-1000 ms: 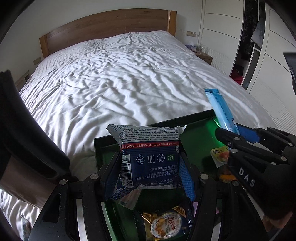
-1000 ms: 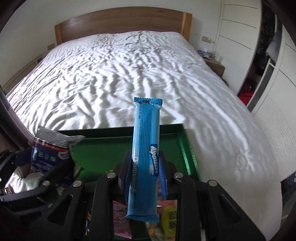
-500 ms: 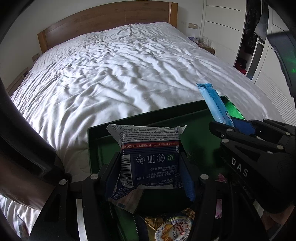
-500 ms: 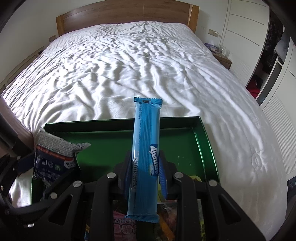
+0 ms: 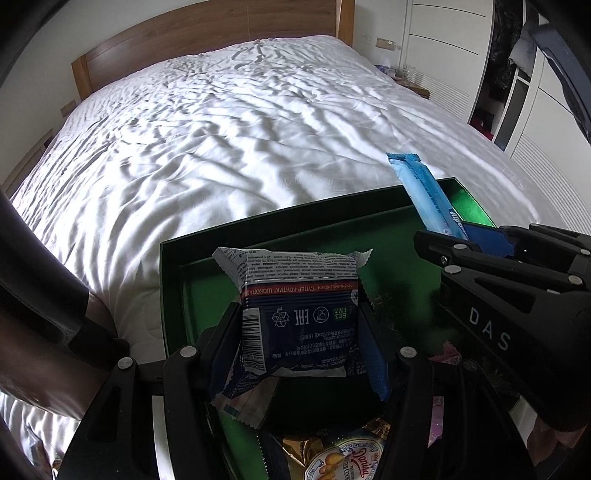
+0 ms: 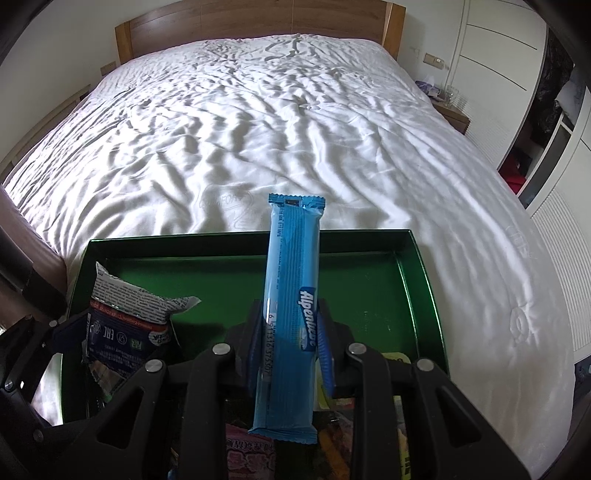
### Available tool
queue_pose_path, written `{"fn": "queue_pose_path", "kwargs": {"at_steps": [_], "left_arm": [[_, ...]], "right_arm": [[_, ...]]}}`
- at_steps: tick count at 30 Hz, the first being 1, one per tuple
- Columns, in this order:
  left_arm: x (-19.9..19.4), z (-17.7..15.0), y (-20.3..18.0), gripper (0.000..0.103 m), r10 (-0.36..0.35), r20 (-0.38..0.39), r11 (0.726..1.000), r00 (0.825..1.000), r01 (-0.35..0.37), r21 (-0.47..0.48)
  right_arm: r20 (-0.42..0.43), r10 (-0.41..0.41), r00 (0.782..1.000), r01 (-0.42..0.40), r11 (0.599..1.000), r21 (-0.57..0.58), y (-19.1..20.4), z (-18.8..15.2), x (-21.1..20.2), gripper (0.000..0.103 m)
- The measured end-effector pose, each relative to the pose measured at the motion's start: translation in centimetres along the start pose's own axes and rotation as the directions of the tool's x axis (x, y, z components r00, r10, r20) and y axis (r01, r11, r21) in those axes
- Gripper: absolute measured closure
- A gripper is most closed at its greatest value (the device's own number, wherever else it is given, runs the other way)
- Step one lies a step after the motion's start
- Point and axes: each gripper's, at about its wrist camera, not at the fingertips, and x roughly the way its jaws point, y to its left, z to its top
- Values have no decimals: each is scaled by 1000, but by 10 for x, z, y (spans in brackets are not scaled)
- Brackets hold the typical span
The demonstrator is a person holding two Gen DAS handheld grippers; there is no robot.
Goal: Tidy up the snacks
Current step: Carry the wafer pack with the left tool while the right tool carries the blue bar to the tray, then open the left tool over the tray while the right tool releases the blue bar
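Observation:
My left gripper (image 5: pixel 299 332) is shut on a dark blue and white cookie sandwich packet (image 5: pixel 299 314) and holds it above the left part of a green tray (image 5: pixel 170 295). My right gripper (image 6: pixel 290 332) is shut on a long light blue Alpenliebe bar (image 6: pixel 291 288), upright above the tray's (image 6: pixel 424 280) middle. The packet also shows at the left of the right wrist view (image 6: pixel 125 321), and the bar at the right of the left wrist view (image 5: pixel 424 192). Several snack packets (image 5: pixel 343 458) lie in the tray's near end.
The tray rests on a wide bed with a wrinkled white cover (image 6: pixel 277 122) and a wooden headboard (image 6: pixel 251 26). A nightstand (image 6: pixel 450 110) and white wardrobe doors (image 6: pixel 498 55) stand at the right. The right gripper body (image 5: pixel 509 306) sits close beside my left gripper.
Both grippers have risen and drawn back with their snacks still held, so more of the green tray and its far rim shows below them.

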Motion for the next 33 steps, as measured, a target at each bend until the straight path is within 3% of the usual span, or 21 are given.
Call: {"fn": "queue_pose_path", "kwargs": {"at_steps": [4,6,13,15,19,21,25,27,33], "left_arm": [[2,1,1,48,6,-6,1000,1000,-6,-4],[2,2,1,48,7,-3,1000,1000,-7,-8],[-3,1,-1,48,23,11,1000,1000,-23,2],[-6,1,-1,47,29,21,1000,999,-29,-3],[-15,1,-4,40,58,71,998,996,-59,9],[-20,3,-4,38,58,86,998,995,-59,7],[-26,6,-3,37,64,104,998,993,-65,13],[-28,6,-2,37,63,109,998,992,-64,13],[-32,3,-5,37,58,125,998,990,-62,22]], "right_arm": [[7,0,1000,0,1000,6,-1,0,-2,101],[9,-1,1000,1,1000,9,-2,0,-4,72],[16,-13,1000,13,1000,19,-4,2,-9,58],[20,-17,1000,16,1000,22,-5,1,-12,45],[30,-21,999,20,999,30,-8,-1,-17,43],[34,-22,999,21,999,39,-11,-1,-18,34],[39,-26,999,23,998,54,-15,-5,-20,29],[42,-28,999,25,998,58,-17,-6,-21,22],[58,-30,998,26,998,64,-18,-8,-27,20]]}}
